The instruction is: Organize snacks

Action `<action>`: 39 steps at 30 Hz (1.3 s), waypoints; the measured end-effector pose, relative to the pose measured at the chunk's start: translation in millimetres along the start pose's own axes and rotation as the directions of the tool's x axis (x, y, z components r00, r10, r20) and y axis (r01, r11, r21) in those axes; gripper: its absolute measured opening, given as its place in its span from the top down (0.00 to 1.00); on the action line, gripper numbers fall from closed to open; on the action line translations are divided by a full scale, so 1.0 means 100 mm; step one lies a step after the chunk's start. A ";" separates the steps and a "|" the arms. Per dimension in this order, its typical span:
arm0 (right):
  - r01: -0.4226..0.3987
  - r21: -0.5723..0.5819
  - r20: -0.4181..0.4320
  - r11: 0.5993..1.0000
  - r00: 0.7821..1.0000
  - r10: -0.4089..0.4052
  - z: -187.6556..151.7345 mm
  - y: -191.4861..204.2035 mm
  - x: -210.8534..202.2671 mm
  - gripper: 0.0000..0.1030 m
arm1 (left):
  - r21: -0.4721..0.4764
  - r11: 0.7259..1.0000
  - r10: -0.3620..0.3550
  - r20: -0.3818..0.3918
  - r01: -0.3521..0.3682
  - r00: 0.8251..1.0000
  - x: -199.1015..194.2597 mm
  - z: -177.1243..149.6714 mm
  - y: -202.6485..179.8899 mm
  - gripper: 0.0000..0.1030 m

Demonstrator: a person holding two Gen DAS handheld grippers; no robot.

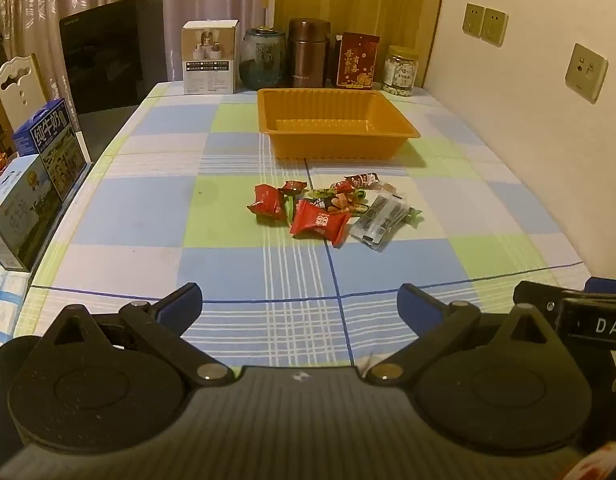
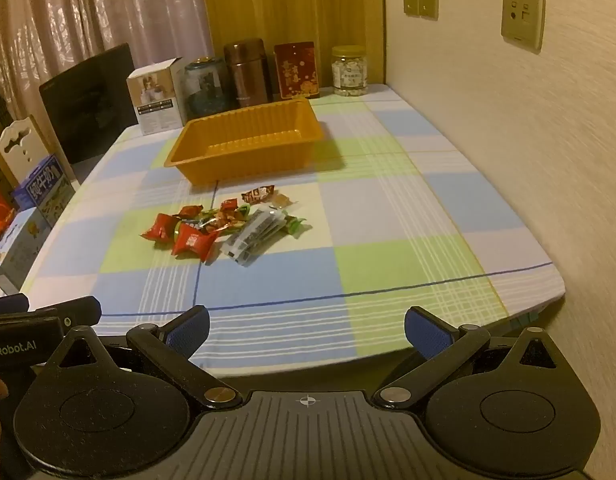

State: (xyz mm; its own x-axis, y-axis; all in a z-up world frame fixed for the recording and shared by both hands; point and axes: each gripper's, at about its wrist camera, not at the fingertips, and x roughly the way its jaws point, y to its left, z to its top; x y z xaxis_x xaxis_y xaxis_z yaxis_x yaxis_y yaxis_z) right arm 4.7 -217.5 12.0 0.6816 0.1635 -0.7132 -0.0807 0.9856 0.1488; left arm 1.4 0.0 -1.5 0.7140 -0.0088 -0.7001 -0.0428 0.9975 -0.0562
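A pile of wrapped snacks (image 1: 332, 210) lies mid-table: red packets (image 1: 318, 222), a clear packet with dark print (image 1: 382, 216) and small candies. The pile also shows in the right wrist view (image 2: 224, 228). Behind it stands an empty orange tray (image 1: 392, 130), also in the right wrist view (image 2: 180, 160). My left gripper (image 1: 300, 304) is open and empty, above the table's near edge, well short of the pile. My right gripper (image 2: 306, 330) is open and empty at the near edge, to the right of the left one.
Along the back stand a white box (image 1: 210, 58), a glass jar (image 1: 264, 58), a brown flask (image 1: 308, 54), a red tin (image 1: 358, 62) and a jar of sweets (image 1: 400, 72). Milk cartons (image 1: 40, 172) sit off the left edge. A wall (image 2: 528, 140) runs along the right.
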 end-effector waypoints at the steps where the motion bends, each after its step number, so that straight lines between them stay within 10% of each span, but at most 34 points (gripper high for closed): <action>1: -0.001 0.001 0.000 1.000 1.000 0.001 0.00 0.00 0.00 0.00 | 0.000 1.000 -0.002 0.000 0.002 1.000 0.01 0.00 -0.01 0.00; 39: 0.009 -0.009 0.004 1.000 1.000 -0.009 -0.03 -0.02 0.01 0.00 | 0.002 1.000 -0.023 0.012 0.022 1.000 -0.03 -0.03 -0.05 0.00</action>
State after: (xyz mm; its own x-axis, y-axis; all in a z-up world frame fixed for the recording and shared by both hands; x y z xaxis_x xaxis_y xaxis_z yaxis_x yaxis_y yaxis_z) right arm 3.4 -219.0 9.2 0.6853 0.1540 -0.7118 -0.0808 0.9874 0.1358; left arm -2.3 -4.7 -1.2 0.7232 -0.0304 -0.6899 -0.0256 0.9972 -0.0708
